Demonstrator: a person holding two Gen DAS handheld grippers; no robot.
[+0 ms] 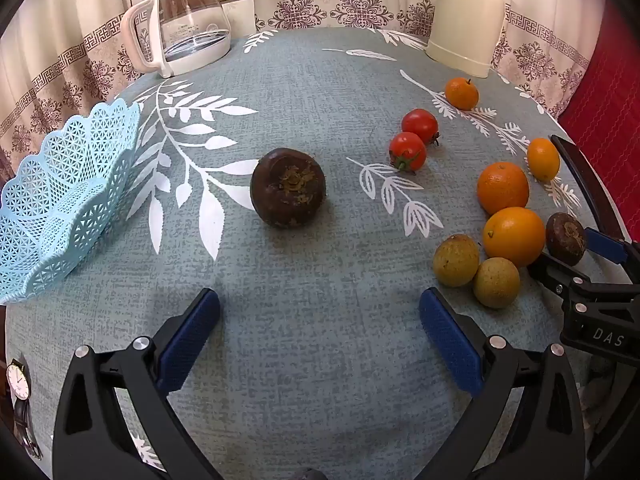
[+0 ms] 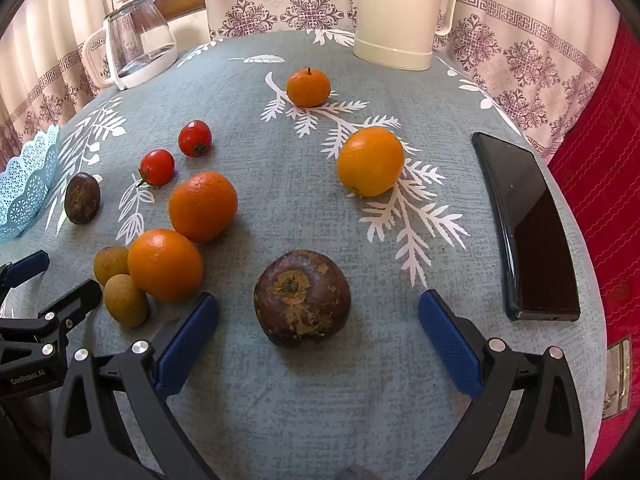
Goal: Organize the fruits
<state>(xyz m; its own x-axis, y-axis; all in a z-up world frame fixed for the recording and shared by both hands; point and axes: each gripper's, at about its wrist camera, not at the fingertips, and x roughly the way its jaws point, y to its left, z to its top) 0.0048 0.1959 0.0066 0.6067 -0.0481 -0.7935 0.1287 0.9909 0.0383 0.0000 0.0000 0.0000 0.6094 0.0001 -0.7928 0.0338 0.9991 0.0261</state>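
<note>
- The blue lattice basket [image 1: 60,200] at the left side of the table seems empty as far as its visible part shows; I judge that the sorting is not yet begun.
- All fruits lie on the grey tablecloth [image 1: 320,340]: two cherry tomatoes [image 1: 408,151], a small tangerine [image 1: 462,93], three bigger oranges [image 2: 202,206], two brownish-yellow round fruits [image 1: 456,260] touching each other, and two dark brown fruits.
- The left gripper [image 1: 320,320] has its jaws wide and holds nothing; one dark brown fruit [image 1: 288,188] lies in front of it, apart from the fingers.
- The right gripper [image 2: 318,320] is wide also and empty; the second dark brown fruit [image 2: 303,298] lies between its fingertips, not touched.
- Free cloth lies between the left fruit and the basket, so the way there looks clear.
- At the right, a black phone [image 2: 528,232] lies near the table edge, and an orange cluster is just beside the right gripper's left finger; there is less room.
- A glass jug [image 1: 188,20] and a cream kettle [image 1: 466,20] stand at the far edge, well apart.
</note>
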